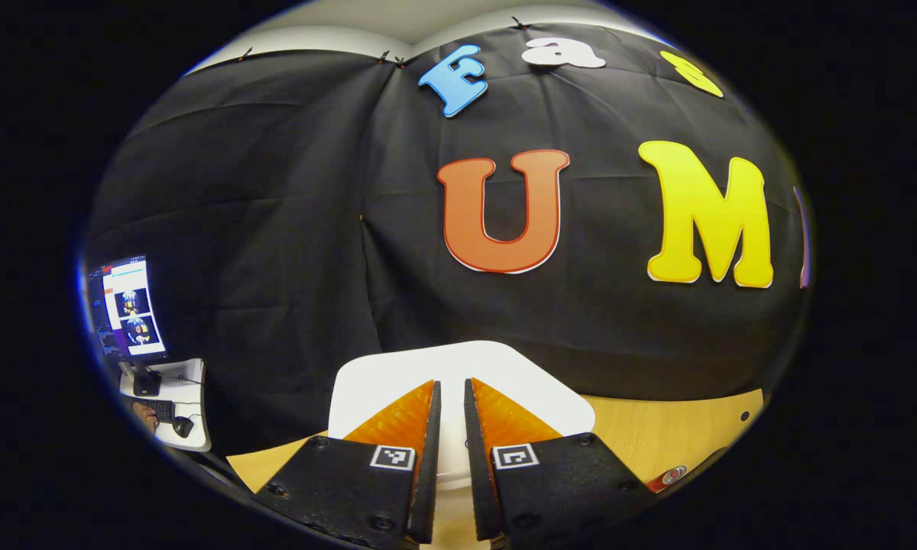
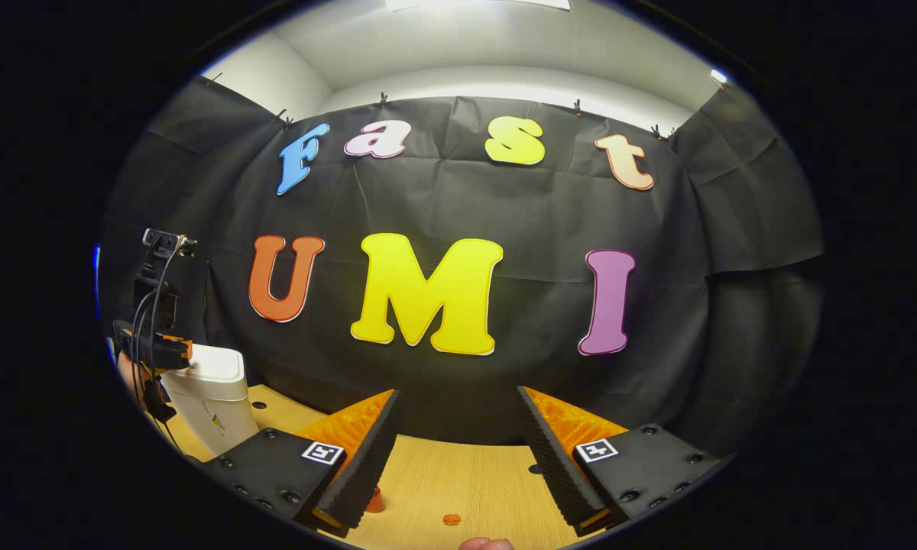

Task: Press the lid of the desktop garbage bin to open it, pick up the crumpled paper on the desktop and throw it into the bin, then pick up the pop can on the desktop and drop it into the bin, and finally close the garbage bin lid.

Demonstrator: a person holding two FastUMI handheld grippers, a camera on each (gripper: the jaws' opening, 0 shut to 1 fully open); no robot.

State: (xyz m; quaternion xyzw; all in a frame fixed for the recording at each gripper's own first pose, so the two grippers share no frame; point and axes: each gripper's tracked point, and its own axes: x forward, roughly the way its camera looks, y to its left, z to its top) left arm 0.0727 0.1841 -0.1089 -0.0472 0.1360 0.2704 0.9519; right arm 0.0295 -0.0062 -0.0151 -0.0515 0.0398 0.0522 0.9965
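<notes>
Desk (image 2: 466, 473): pale wood, carrying the work; its far edge is running along the foot of the black cloth wall.

Bin (image 2: 212, 401): white, upright, sitting near the desk's far left corner as the right gripper view gives it. In the left gripper view its lid (image 1: 520, 374) is lying flat and closed directly under that gripper, so the pressing step is judged not yet done.

Left gripper (image 1: 452, 405): hanging over the lid, jaws nearly pressed together with a thin slit between and nothing caught in them. That narrow set suits pushing down on the lid with the tips, which is probably why it is being held so. In the right gripper view it is showing at the far left, above the bin, cables trailing from it.

Right gripper (image 2: 456, 416): held back over the middle of the desk, jaws spread wide and empty, likely waiting for the pick-ups.

Side table with a monitor (image 1: 126, 305), keyboard and mouse: standing off the desk's left edge.

Can (image 1: 669, 475): a red-and-silver end is peeking in at the desk's right edge in the left gripper view; probably the pop can, too little showing to be sure.

Small orange bits (image 2: 451, 519): two are lying on the desk's near part below the right gripper; too small to name.

Crumpled paper: place not told.
</notes>
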